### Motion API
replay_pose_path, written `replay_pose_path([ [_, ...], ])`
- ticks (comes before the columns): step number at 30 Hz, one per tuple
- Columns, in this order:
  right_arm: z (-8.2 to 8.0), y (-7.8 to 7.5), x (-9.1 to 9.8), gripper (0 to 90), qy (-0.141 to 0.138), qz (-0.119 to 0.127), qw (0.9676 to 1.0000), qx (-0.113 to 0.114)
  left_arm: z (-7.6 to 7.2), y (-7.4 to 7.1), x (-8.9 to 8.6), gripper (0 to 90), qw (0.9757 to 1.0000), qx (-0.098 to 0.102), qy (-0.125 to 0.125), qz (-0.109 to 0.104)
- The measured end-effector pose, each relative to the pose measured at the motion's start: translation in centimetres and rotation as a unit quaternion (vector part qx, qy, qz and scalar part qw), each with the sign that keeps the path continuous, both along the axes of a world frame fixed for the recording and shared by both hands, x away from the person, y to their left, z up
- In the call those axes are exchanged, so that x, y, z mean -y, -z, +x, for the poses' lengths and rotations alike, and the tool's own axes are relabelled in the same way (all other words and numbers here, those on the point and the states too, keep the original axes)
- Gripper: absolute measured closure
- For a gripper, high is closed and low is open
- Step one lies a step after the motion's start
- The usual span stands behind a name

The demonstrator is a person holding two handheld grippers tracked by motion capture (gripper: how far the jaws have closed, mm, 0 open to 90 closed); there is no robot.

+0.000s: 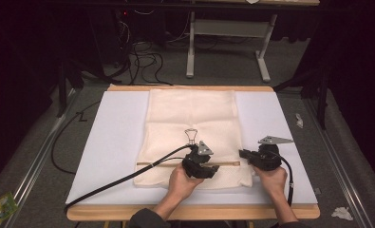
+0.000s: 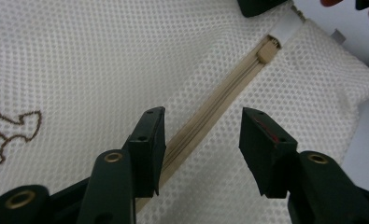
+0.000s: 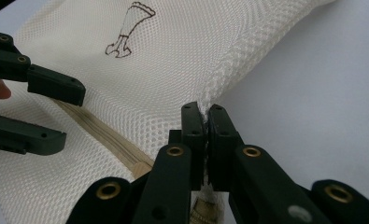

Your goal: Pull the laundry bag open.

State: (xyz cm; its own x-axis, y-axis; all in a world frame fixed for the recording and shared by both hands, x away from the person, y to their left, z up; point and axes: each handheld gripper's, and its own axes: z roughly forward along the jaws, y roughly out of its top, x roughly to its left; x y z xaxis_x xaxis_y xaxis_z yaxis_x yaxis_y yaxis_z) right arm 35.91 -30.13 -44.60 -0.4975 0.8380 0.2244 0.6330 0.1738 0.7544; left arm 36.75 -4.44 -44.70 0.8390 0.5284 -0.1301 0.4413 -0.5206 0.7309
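Cream mesh bag (image 1: pixel 192 123), tan zipper (image 2: pixel 210 116) shut; right gripper (image 3: pixel 205 122) pinches its edge, left gripper (image 2: pixel 202 133) gapes.

cream mesh cloth bag (image 2: pixel 102 56), tan woven zipper (image 2: pixel 219 100), matt white tabletop (image 1: pixel 114 137)

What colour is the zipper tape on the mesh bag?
Tan-beige, darker than the cream mesh bag; the zipper shows best in the left gripper view.

light: table bright, surroundings dark | near claws blurred | glare: none
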Motion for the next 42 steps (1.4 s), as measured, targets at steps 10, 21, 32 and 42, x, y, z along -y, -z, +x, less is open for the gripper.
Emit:
replay_pose_path([
  [10, -0.1, -0.2, -0.1, 88.7, -0.004, 0.005, 1.0000, 0.002, -0.4, -0.1, 2.8, 57.7, 0.9996, -0.006, 0.023, -0.014],
  [21, 0.1, -0.6, -1.5, 88.8, -0.016, 0.009, 0.9998, 0.006, -0.6, 0.1, 3.1, 63.8, 0.9995, 0.002, 0.028, -0.016],
  [32, -0.4, -1.1, -2.2, 88.8, -0.027, 0.018, 0.9994, 0.009, -0.7, 0.9, 3.6, 64.7, 0.9993, -0.001, 0.031, -0.022],
  [42, -0.5, -1.3, -2.9, 88.8, -0.036, 0.019, 0.9991, 0.012, -0.5, 1.3, 3.7, 68.0, 0.9988, -0.007, 0.038, -0.031],
])
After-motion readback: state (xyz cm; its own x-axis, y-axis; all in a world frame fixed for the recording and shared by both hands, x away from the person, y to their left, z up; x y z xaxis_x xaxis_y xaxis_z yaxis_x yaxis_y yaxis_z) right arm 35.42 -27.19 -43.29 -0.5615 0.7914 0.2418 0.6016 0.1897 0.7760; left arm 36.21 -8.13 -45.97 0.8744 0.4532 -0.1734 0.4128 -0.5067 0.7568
